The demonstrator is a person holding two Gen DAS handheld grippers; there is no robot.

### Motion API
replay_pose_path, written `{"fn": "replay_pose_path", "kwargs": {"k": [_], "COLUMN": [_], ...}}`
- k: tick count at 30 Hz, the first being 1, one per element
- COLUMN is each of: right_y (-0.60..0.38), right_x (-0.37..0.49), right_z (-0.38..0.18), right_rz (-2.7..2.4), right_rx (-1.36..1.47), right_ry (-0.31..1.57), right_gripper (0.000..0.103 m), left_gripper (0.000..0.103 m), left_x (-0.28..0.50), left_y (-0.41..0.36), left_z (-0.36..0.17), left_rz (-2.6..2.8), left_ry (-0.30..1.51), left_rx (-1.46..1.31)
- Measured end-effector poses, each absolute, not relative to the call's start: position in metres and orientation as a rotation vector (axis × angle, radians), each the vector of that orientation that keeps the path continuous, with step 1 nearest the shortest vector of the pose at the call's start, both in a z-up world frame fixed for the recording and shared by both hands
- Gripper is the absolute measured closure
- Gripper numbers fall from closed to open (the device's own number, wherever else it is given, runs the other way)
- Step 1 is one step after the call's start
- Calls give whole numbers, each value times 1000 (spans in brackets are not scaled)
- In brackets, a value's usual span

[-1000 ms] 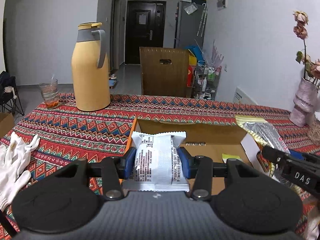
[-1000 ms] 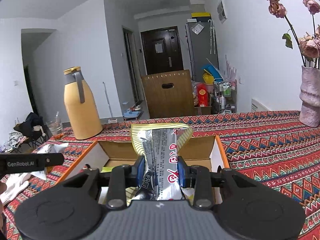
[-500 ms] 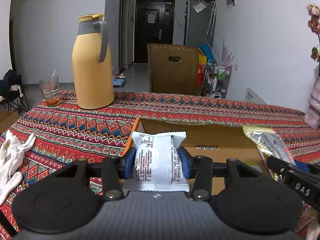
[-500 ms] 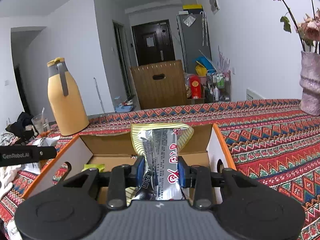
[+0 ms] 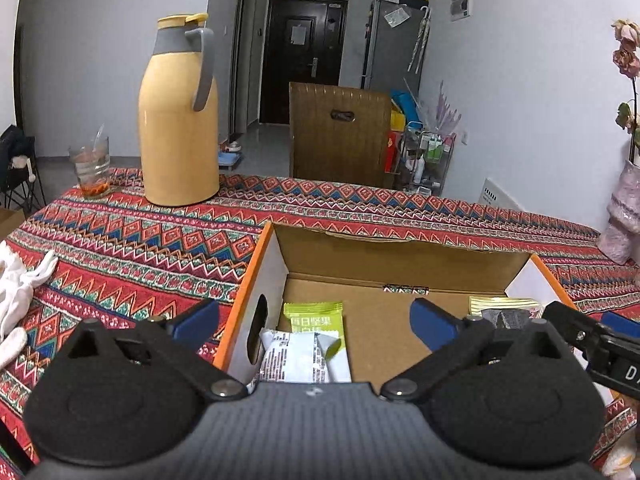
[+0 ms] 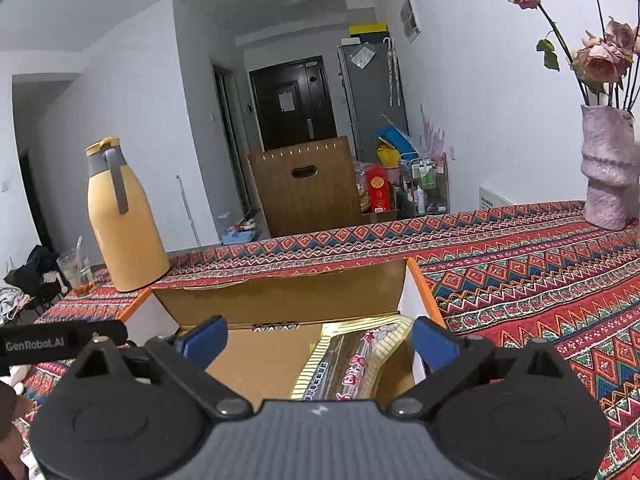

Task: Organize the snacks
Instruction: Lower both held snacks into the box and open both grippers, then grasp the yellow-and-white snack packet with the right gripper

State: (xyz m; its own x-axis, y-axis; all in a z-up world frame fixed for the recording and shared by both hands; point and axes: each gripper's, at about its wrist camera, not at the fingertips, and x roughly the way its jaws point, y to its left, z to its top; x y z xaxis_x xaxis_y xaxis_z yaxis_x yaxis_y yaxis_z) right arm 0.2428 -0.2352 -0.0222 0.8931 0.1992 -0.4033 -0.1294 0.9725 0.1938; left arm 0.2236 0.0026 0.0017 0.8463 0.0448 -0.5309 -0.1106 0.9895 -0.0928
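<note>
Snacks lay in the open cardboard box [image 5: 400, 252] on the desk [image 5: 120, 240], none of them in my grip; my left gripper [image 5: 314, 322] had just been opening and its blue fingers [image 5: 432, 322] stood spread wide, nothing pressed between them; the white packet [image 5: 298, 360] lay below and between them, against the box's left wall, overlapping the lower end of a green packet [image 5: 314, 318]; the left one of those fingers hung outside the box wall, the right one over the bare box floor. My right gripper [image 6: 320, 338] had likewise just been opening, its fingers [image 6: 204, 338] spread and apart from everything; the yellow striped packet [image 6: 356, 360] lay beneath them, nearer the right finger, in the box's right corner and curling up the far wall. Beyond the box stood a yellow thermos [image 5: 178, 116], a glass [image 5: 90, 168] beside it, and a pink vase [image 6: 606, 168] at the desk's far right; white gloves [image 5: 20, 284] lay at the left edge.
</note>
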Motion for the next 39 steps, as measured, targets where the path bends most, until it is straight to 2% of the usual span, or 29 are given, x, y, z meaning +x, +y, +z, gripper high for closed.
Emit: {"fn": "replay_pose_path", "kwargs": {"k": [9, 22, 39], "right_y": [-232, -239, -261], "right_x": [233, 179, 111], "right_z": [-4, 35, 4], "right_rz": [177, 164, 140], "right_rx": [152, 106, 71], "right_ry": [386, 303, 402], "right_gripper": [0, 0, 0], "left_gripper": [0, 0, 0], "left_x": [215, 163, 92], "left_y": [0, -5, 4], "left_z": [15, 50, 37], "left_rz": [77, 78, 51], "left_ry": [545, 489, 520], "left_rx": [-126, -99, -84]}}
